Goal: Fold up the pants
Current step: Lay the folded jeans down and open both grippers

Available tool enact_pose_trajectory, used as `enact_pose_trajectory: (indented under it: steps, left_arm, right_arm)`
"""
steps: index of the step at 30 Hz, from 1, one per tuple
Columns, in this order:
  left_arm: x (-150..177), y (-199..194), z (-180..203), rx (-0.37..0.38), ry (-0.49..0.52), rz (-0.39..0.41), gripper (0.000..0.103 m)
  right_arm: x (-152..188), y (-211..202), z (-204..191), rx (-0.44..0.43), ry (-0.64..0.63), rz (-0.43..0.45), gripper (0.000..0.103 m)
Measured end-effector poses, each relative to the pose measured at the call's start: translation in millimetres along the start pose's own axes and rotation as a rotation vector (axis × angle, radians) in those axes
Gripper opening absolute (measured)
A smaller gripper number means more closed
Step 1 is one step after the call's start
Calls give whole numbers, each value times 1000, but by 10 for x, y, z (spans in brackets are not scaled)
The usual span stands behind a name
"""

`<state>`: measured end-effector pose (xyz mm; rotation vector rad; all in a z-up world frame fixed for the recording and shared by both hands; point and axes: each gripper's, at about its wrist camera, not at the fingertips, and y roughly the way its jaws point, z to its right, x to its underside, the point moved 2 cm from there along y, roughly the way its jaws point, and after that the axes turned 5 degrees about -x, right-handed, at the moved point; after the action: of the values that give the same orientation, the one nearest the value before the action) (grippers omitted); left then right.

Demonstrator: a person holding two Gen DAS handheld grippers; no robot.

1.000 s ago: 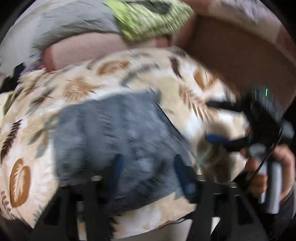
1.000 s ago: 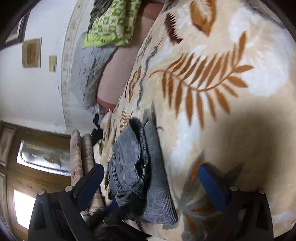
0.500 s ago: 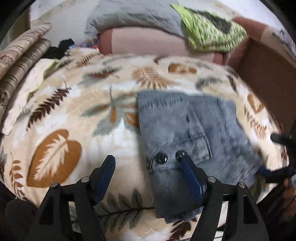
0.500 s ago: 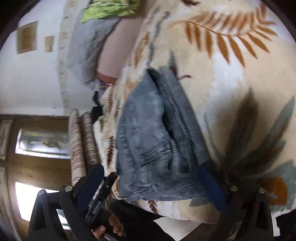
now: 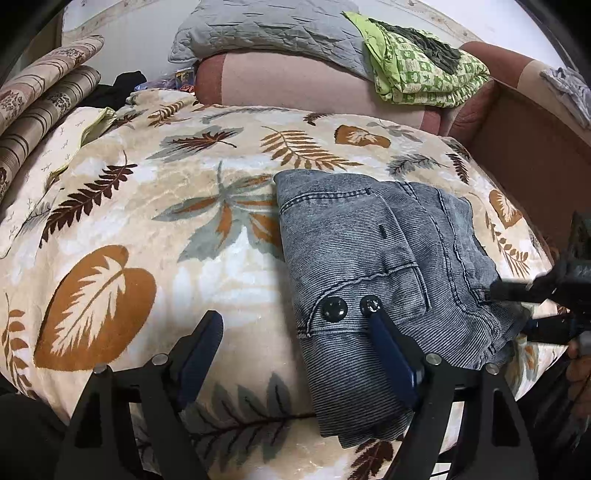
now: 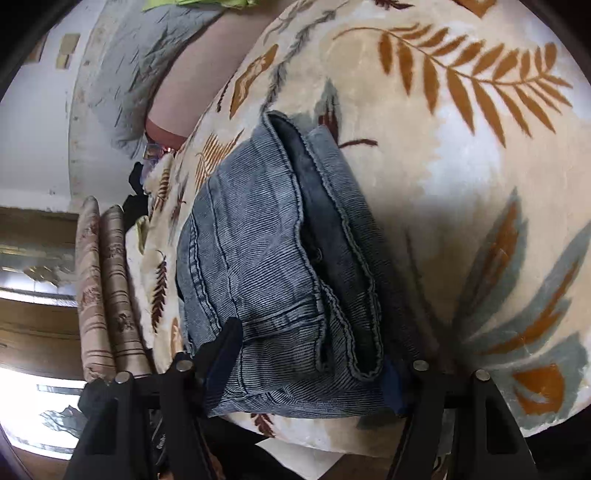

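Folded grey-blue corduroy pants [image 5: 369, 258] lie on a leaf-patterned blanket [image 5: 147, 221], two dark buttons facing me. My left gripper [image 5: 295, 332] hovers over their near left edge, its jaws opening. One fingertip [image 5: 373, 317] sits by a button, the other over bare blanket, and nothing is gripped. My right gripper [image 5: 524, 310] is at the pants' right edge. In the right wrist view the stacked layers of the pants [image 6: 266, 258] fill the gap of the right gripper [image 6: 310, 362], whose jaws are closing and press on the bundle.
A pink bolster [image 5: 314, 85] with a grey quilt [image 5: 266, 26] and a green patterned cloth [image 5: 424, 66] lies behind the blanket. Striped rolled cushions [image 5: 40, 99] are at the left, a brown panel [image 5: 524, 147] at the right. A hand [image 5: 580, 369] holds the right gripper.
The left gripper swung left off the pants, and its jaws spread wider. The right gripper moved up to the pants' edge, and its wide jaws came together around the folded layers.
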<state>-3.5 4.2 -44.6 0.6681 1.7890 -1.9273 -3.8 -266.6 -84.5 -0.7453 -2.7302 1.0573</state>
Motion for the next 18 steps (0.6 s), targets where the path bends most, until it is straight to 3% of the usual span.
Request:
enact_pose_trajectory:
  steps: [1, 2, 7, 11, 14, 15, 16, 18]
  left_arm:
    - [-4, -7, -2, 0, 1, -1, 82]
    - [-13, -21, -7, -2, 1, -2, 82]
    - [-127, -263, -87, -35, -41, 68, 82]
    - [-206, -392, 10, -42, -20, 128, 85]
    - [-90, -60, 279, -126, 150, 15, 85]
    - [-4, 67, 346, -154, 205, -18, 85]
    - [28, 82, 356, -168, 212, 4, 86]
    - [35, 68, 338, -164, 192, 18, 86]
  right_arm:
    - [0, -8, -34, 9, -22, 3, 15]
    - [9, -34, -85, 18, -47, 12, 13]
    - [154, -288, -463, 42, -180, 99, 12]
    - [319, -231, -341, 116, -206, 108, 12]
    - [318, -17, 63, 79, -101, 35, 18]
    - [318, -41, 77, 62, -100, 49, 21]
    - [317, -78, 65, 56, -105, 51, 24]
    - [298, -203, 22, 75, -125, 69, 49]
